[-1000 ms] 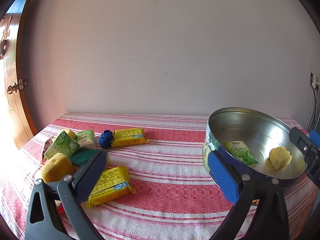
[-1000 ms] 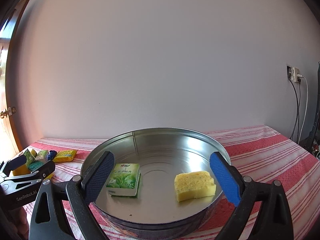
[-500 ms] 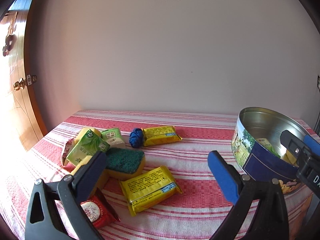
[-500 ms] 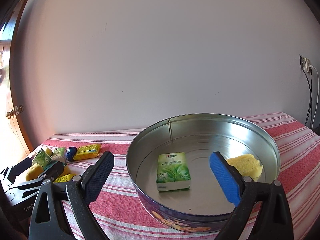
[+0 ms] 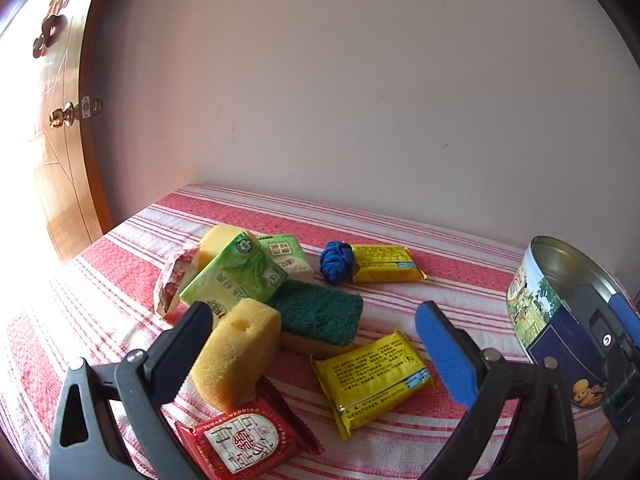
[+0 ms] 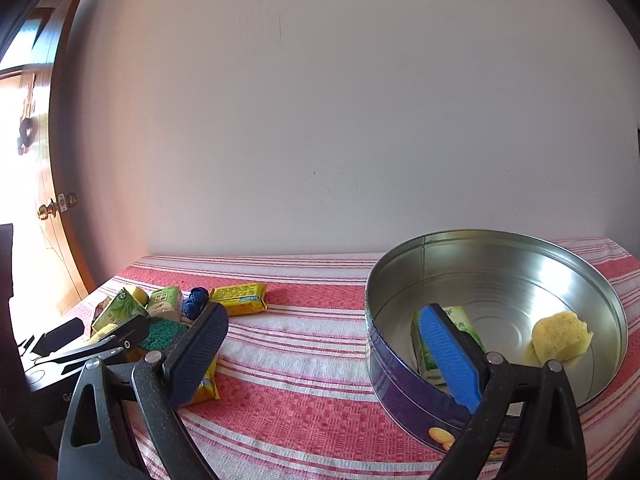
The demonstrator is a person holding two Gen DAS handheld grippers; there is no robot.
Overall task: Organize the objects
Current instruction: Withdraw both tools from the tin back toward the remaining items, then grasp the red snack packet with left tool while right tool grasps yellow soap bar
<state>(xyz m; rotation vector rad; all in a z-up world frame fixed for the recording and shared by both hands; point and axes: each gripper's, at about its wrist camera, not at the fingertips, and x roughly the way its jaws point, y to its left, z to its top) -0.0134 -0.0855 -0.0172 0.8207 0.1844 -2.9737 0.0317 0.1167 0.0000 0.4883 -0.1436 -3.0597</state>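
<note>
A pile lies on the striped cloth: a yellow sponge, a green scouring sponge, a green tissue pack, two yellow packets, a blue yarn ball and a red packet. My left gripper is open over the pile, its left finger against the yellow sponge. The round tin holds a green pack and a yellow sponge piece. My right gripper is open and empty, beside the tin's left rim.
The tin also shows at the right edge of the left wrist view. A wooden door stands left of the table. The wall runs close behind the table. The left gripper's body shows at lower left in the right wrist view.
My left gripper has swung left and down from the tin to the pile. My right gripper has shifted left, so the tin now sits on its right side.
</note>
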